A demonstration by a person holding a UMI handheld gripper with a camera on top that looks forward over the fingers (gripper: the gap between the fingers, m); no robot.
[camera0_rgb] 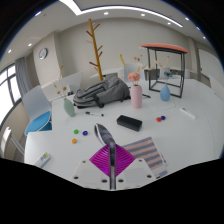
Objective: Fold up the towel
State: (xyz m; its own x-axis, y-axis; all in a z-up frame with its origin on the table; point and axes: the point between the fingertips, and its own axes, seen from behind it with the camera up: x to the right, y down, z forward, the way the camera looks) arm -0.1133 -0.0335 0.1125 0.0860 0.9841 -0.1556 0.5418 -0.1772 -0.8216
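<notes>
A striped towel [146, 152], grey with pink and white bands, spreads to the right from my fingertips over the white table [60, 145]. My gripper [113, 152] is shut, its magenta pads pressed together along one thin line. The towel's near corner runs into the fingertips and looks pinched there. The pinch point itself is hidden by the fingers.
Beyond the fingers lie a black box [129, 122], a pink cup [136, 96], a blue vase [165, 94] and a grey bag [95, 93]. Small coloured pieces [86, 130] are scattered to the left. A blue bowl [40, 122] sits far left. A coat stand [95, 45] and a side table [165, 47] stand behind.
</notes>
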